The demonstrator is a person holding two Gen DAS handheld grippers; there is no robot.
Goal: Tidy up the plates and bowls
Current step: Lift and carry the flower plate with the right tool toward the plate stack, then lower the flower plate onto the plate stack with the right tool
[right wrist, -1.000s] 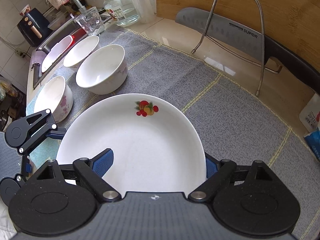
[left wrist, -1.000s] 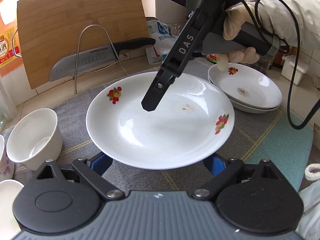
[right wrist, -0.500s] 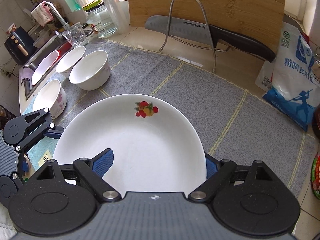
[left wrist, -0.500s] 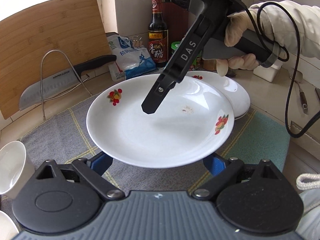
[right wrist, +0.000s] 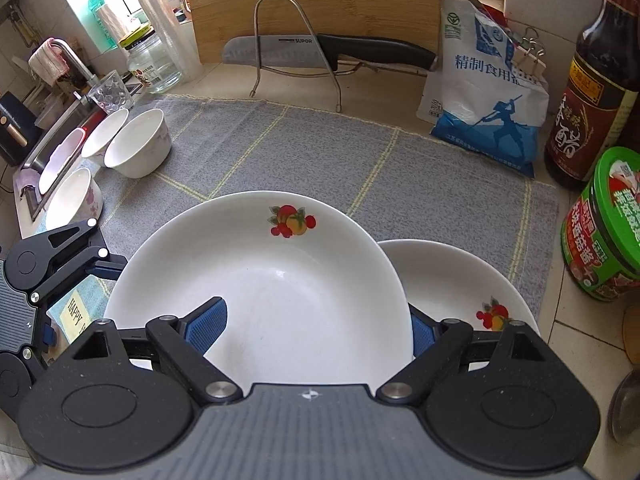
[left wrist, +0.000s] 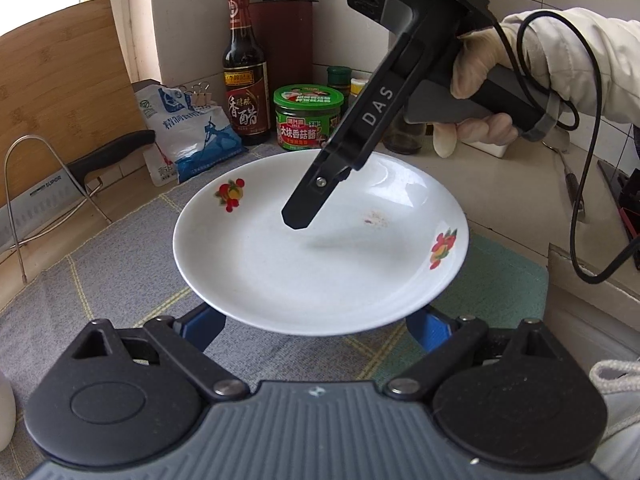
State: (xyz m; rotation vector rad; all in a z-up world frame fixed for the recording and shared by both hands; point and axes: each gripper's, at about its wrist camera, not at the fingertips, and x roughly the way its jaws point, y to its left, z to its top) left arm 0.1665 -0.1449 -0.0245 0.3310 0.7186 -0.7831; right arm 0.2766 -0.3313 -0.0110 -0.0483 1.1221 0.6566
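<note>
A white plate with fruit prints (left wrist: 320, 264) (right wrist: 264, 292) is held up between both grippers. My left gripper (left wrist: 316, 322) has its blue pads under the plate's near rim, jaws wide. My right gripper (right wrist: 308, 326) spans the opposite rim; one finger (left wrist: 320, 188) lies over the plate's inside in the left wrist view. The plate hangs over a stack of matching plates (right wrist: 464, 280) on the grey mat (right wrist: 360, 160). Several white bowls (right wrist: 136, 144) stand at the mat's left end.
A cutting board (right wrist: 312, 4), a knife on a wire rack (right wrist: 320, 52), a salt bag (right wrist: 484, 100), a vinegar bottle (right wrist: 592, 92) and a green-lidded jar (right wrist: 604, 224) line the back and right. The sink (right wrist: 52, 128) is at far left.
Both grippers have carried the plate rightward along the counter. The bowls have dropped away to the left and the plate stack now lies under the held plate.
</note>
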